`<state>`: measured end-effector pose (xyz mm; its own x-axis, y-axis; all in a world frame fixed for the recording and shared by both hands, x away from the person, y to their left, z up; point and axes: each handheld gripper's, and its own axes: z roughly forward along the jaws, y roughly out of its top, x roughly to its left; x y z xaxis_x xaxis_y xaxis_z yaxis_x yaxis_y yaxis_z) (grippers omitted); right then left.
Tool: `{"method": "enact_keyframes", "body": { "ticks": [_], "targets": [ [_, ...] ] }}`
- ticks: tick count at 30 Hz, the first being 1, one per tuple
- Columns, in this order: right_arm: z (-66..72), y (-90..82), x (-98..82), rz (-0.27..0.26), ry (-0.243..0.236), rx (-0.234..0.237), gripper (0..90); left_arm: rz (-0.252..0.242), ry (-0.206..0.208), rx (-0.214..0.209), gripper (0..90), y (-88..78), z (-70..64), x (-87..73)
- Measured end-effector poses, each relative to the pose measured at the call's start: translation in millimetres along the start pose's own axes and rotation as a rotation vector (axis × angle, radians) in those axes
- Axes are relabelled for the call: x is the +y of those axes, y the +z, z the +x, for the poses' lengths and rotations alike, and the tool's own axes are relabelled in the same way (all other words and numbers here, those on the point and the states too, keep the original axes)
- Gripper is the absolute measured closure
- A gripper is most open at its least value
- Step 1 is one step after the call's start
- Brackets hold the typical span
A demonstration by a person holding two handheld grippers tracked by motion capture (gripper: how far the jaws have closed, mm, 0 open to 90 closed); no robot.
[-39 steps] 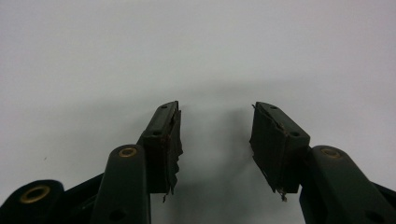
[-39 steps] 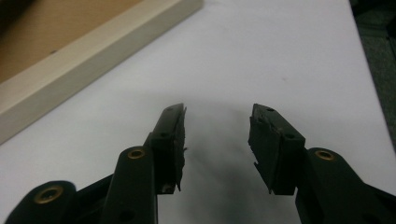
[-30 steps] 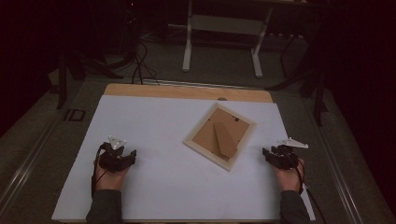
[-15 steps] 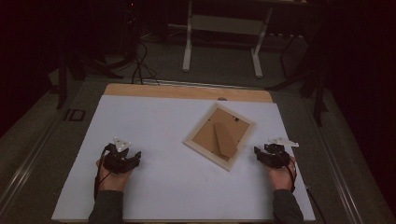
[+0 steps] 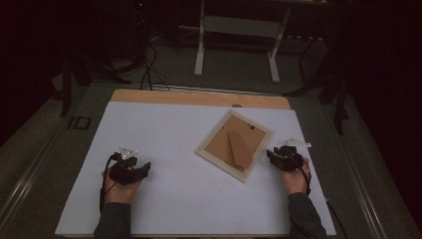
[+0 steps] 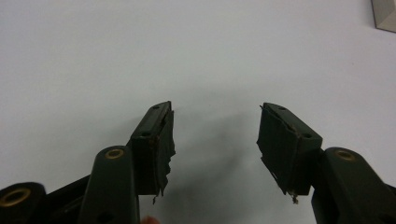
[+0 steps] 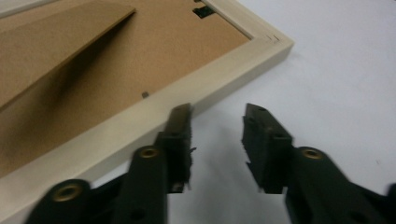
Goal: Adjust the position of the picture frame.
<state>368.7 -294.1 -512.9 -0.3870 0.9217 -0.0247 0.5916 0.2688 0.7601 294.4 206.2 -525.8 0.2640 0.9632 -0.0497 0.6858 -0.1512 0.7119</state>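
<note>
A light wooden picture frame [image 5: 234,144] lies face down on the white table [image 5: 174,129], turned at an angle, its brown backing and folded stand facing up. My right gripper [image 5: 271,154] sits at the frame's right edge. In the right gripper view the frame [image 7: 140,60] lies just ahead and to the left, and the right gripper [image 7: 215,119] is open. Its jaws have just been closing, with bare table between them and one fingertip [image 7: 180,116] at the frame's rim. My left gripper [image 5: 145,168] rests open on bare table [image 6: 140,56], well left of the frame, and the left gripper [image 6: 215,126] holds nothing.
A wooden strip [image 5: 199,97] runs along the table's far edge. Beyond it stand a white desk frame [image 5: 236,30] and cables [image 5: 149,64] on the floor. A corner of the frame [image 6: 385,14] shows at the top right of the left gripper view.
My right gripper has moved left, up to the frame's right edge. The left hand has stayed where it was.
</note>
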Motion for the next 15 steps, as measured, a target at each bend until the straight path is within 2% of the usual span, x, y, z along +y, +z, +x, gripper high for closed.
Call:
{"method": "enact_keyframes", "body": {
  "ticks": [4,9,15],
  "targets": [
    [-2.3,6.8,6.6,0.003,-0.018,0.010,77.3,-0.004,0.000,-0.006,47.2,-0.5,0.2,1.3],
    [-4.6,13.7,11.8,0.003,-0.033,-0.001,88.8,-0.007,0.001,-0.007,47.0,0.1,-0.7,2.1],
    [-12.8,23.5,15.4,0.000,-0.014,-0.009,89.9,-0.001,0.027,0.002,46.9,2.0,-4.9,3.2]
  ]
}}
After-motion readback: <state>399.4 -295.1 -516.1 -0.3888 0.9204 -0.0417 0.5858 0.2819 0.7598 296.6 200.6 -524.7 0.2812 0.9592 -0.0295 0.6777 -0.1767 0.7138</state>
